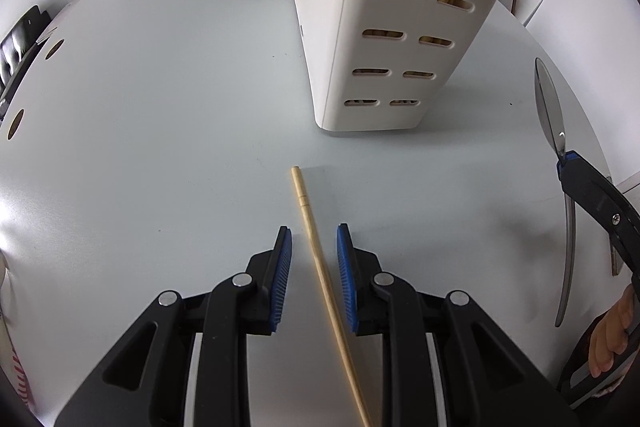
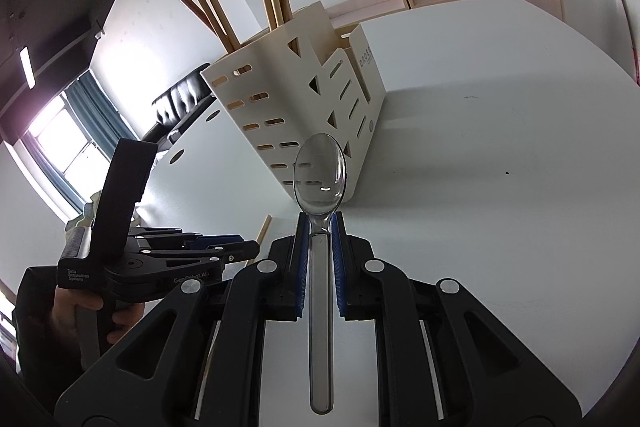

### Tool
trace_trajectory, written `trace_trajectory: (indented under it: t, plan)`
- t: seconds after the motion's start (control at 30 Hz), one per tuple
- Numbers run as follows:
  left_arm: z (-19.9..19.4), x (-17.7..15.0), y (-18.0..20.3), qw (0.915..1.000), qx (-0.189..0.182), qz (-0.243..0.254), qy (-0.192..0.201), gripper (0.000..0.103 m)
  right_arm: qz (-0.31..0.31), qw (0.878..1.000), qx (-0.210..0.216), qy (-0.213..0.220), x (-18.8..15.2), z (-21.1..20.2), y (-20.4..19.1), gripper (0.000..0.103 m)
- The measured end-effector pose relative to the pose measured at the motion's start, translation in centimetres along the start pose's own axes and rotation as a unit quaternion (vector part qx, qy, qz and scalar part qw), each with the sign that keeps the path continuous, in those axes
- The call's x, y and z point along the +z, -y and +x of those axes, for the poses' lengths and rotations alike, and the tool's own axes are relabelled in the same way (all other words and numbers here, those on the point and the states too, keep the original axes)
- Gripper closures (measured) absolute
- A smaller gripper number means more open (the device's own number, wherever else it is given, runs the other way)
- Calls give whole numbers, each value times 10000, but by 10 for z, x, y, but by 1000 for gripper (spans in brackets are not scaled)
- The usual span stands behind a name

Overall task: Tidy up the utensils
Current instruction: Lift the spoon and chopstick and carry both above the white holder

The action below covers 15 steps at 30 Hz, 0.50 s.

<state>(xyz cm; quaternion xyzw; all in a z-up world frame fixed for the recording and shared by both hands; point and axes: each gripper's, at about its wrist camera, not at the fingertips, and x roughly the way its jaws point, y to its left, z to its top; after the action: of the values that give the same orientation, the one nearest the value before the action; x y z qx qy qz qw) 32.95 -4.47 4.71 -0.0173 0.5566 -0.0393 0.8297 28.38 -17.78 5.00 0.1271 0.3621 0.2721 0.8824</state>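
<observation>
The left hand-held gripper (image 1: 314,279) stood unclenched astride the pale wooden chopstick (image 1: 320,267) lying on the white counter (image 1: 160,147); centring before clamping seemed wise. The right hand-held gripper (image 2: 320,259) clasped a clear plastic spoon (image 2: 319,179).

Matt pale-wood chopstick (image 1: 320,259), glossy metal spoon (image 2: 319,171), smooth cream plastic holder (image 1: 384,27) — matt grey table (image 1: 160,107).

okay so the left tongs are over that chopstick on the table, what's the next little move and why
Probably close the left tongs on the chopstick. It lies on the table between the two blue pads, which stand apart on either side without touching it, so nothing grips it yet. The right tongs are already shut on the spoon, and the holder stands just beyond.
</observation>
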Motion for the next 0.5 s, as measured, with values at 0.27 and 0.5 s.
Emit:
trace_trajectory:
  t: [0.27, 0.5]
  plan:
    - [13, 21, 7, 9998, 79, -113, -115, 86, 27, 10000, 41, 25, 0, -2, 1, 92]
    - [18, 21, 11, 9997, 197, -115, -77, 97, 45, 10000, 64, 21, 0, -2, 2, 92]
